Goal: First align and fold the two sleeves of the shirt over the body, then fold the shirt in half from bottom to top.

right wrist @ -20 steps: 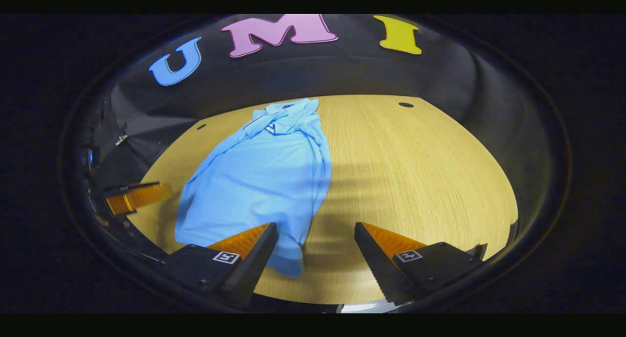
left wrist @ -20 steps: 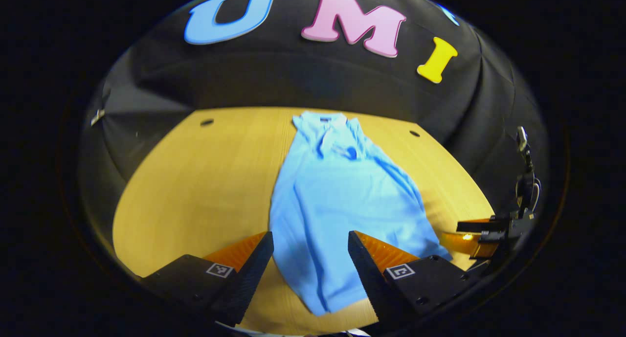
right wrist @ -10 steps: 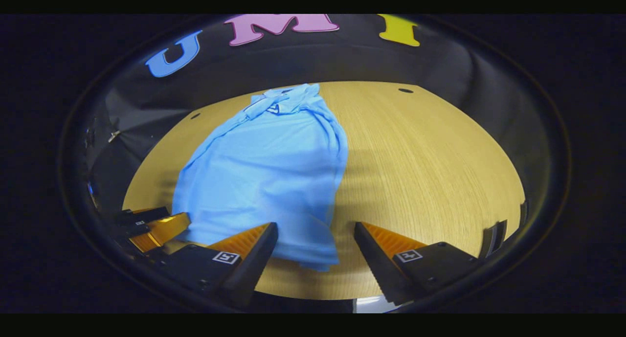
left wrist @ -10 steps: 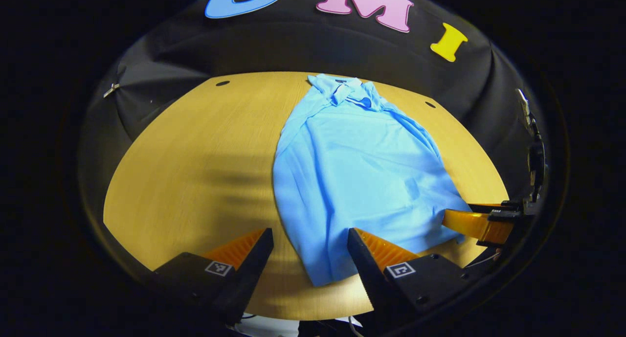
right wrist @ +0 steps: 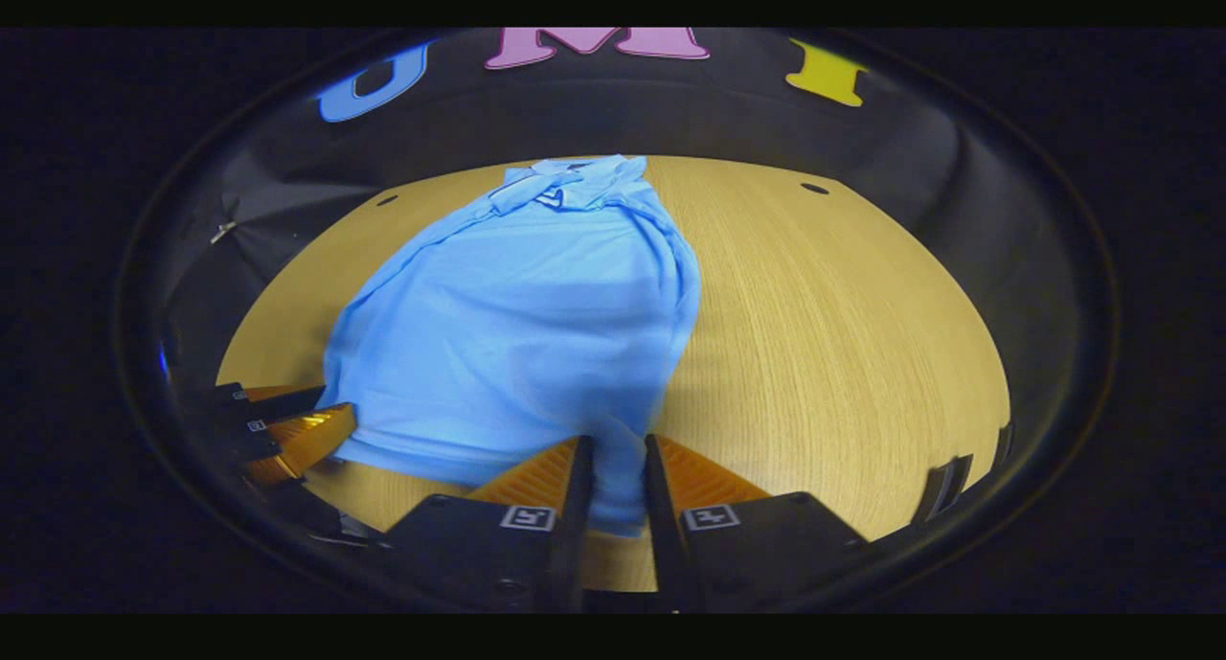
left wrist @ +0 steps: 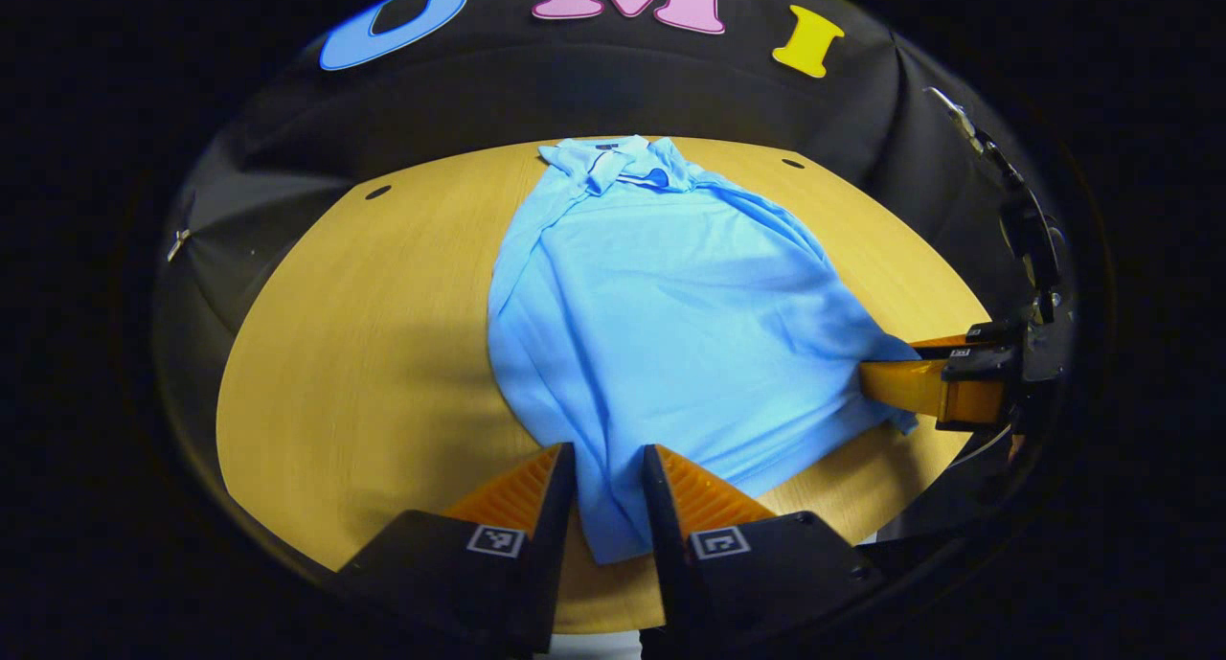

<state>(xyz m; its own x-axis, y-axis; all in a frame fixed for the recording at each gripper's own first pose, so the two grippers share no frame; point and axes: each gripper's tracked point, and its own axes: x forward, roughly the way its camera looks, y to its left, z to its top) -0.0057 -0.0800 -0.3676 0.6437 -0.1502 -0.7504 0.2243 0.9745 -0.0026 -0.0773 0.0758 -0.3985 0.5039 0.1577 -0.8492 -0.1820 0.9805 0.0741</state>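
At frame bottom: light-blue polo shirt (left wrist: 670, 315), sleeves folded; hem corners pinched by left gripper (left wrist: 609, 492) and right gripper (right wrist: 619, 483); bottom-to-top fold pending.

Blue shirt (left wrist: 670, 315) on wooden table (left wrist: 364, 353)

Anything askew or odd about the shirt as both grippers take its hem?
Nothing damaged. The shirt lies slightly rumpled on the table, sleeves folded in, left gripper and right gripper each pinching a bottom corner.

The left gripper (left wrist: 609, 459) sat at the bottom centre of its view, fingers pinched nearly together; the right gripper (right wrist: 619, 449) matched it.
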